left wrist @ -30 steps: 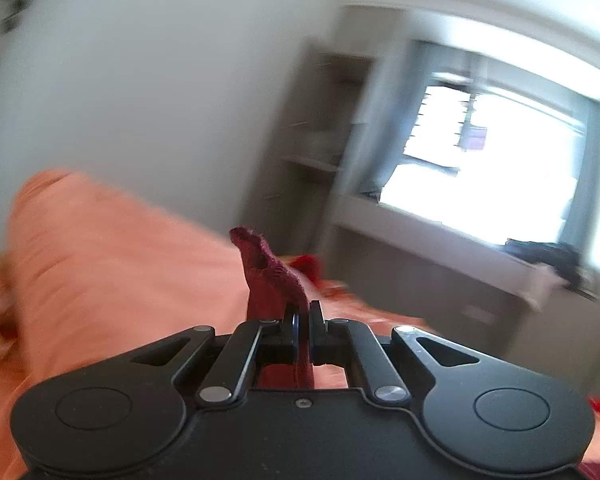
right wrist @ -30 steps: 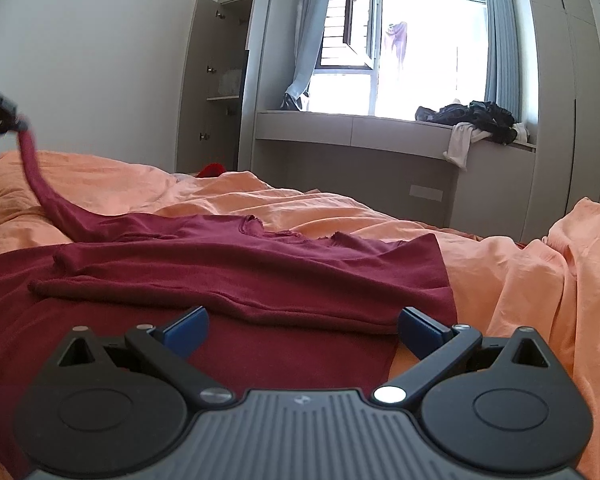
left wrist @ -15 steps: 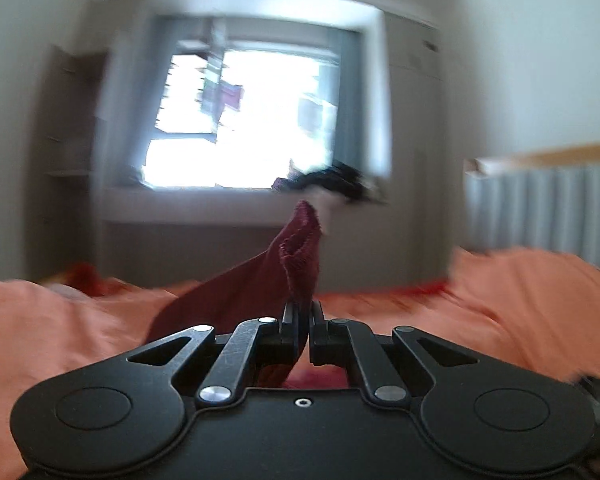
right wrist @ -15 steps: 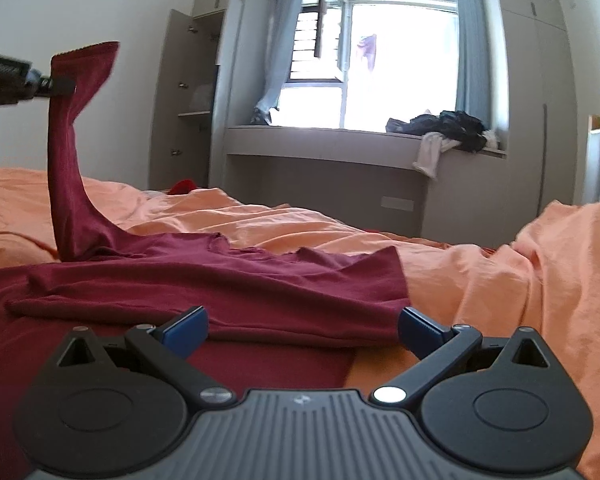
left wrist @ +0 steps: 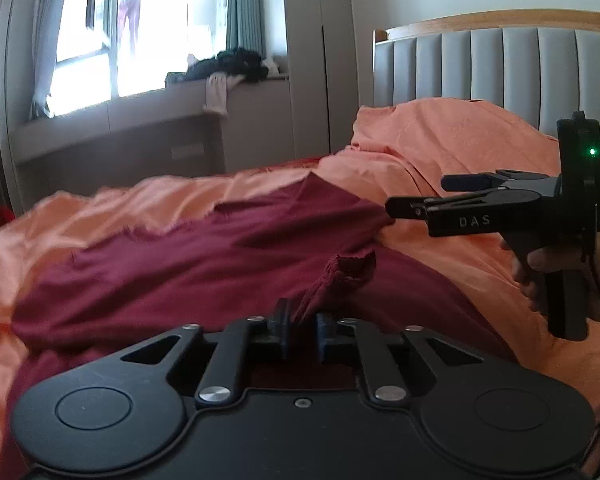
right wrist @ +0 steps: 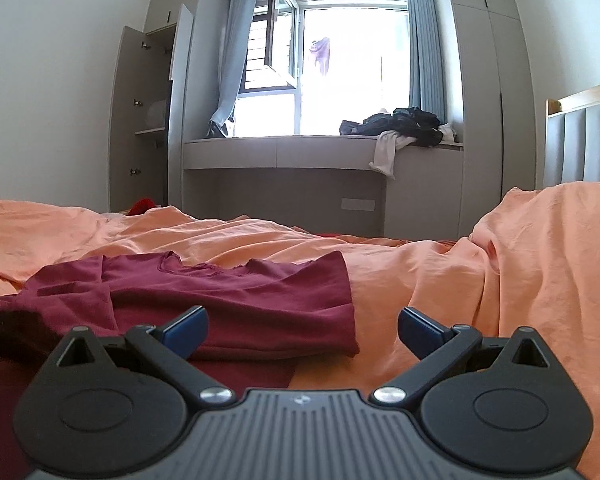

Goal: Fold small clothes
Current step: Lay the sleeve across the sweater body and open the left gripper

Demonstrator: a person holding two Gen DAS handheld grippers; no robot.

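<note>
A dark red long-sleeved top (left wrist: pixel 204 264) lies spread on the orange bed cover (left wrist: pixel 452 140); it also shows in the right wrist view (right wrist: pixel 236 296). My left gripper (left wrist: pixel 302 334) is low over the top, its jaws slightly apart with the sleeve cuff (left wrist: pixel 340 276) between them. My right gripper (right wrist: pixel 302 330) is open and empty, just above the top's right edge; it shows from the side in the left wrist view (left wrist: pixel 416 196).
The orange cover (right wrist: pixel 500 264) bunches up high on the right by the grey padded headboard (left wrist: pixel 500 72). A window bench (right wrist: pixel 324 152) with a pile of dark clothes (right wrist: pixel 404 124) runs along the far wall. An open cupboard (right wrist: pixel 148 120) stands left.
My left gripper swung the sleeve from high on the left across and down onto the body of the top. Its jaws have parted slightly. My right gripper stayed open and nearly still.
</note>
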